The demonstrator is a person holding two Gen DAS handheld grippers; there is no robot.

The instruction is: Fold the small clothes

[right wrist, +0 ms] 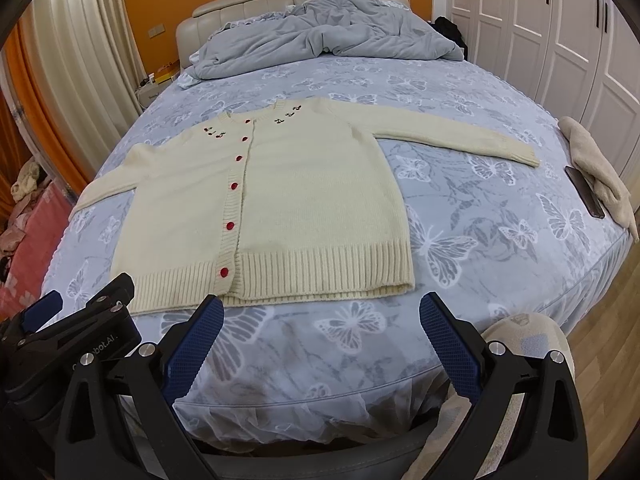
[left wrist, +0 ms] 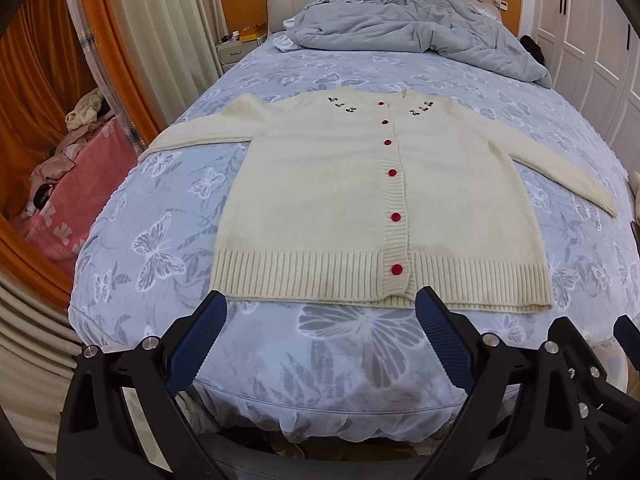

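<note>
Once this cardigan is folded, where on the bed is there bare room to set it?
Bare butterfly sheet lies between the cream knit cardigan and the rumpled grey duvet, and along the foot below its hem. Crowded: the right edge, with a dark phone and beige cloth.

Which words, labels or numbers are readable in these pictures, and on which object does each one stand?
"...bot.AI": white print on the black body of the left gripper, right wrist view; its first letters are unreadable.
Pink cloth beside the bed: white marks, too blurred to read.
Nothing else carries legible text.

A cream cardigan (right wrist: 260,208) lies flat, sleeves spread, on the butterfly-print bed (right wrist: 460,264) beyond the wide-spread right hand-held gripper (right wrist: 322,312).
</note>
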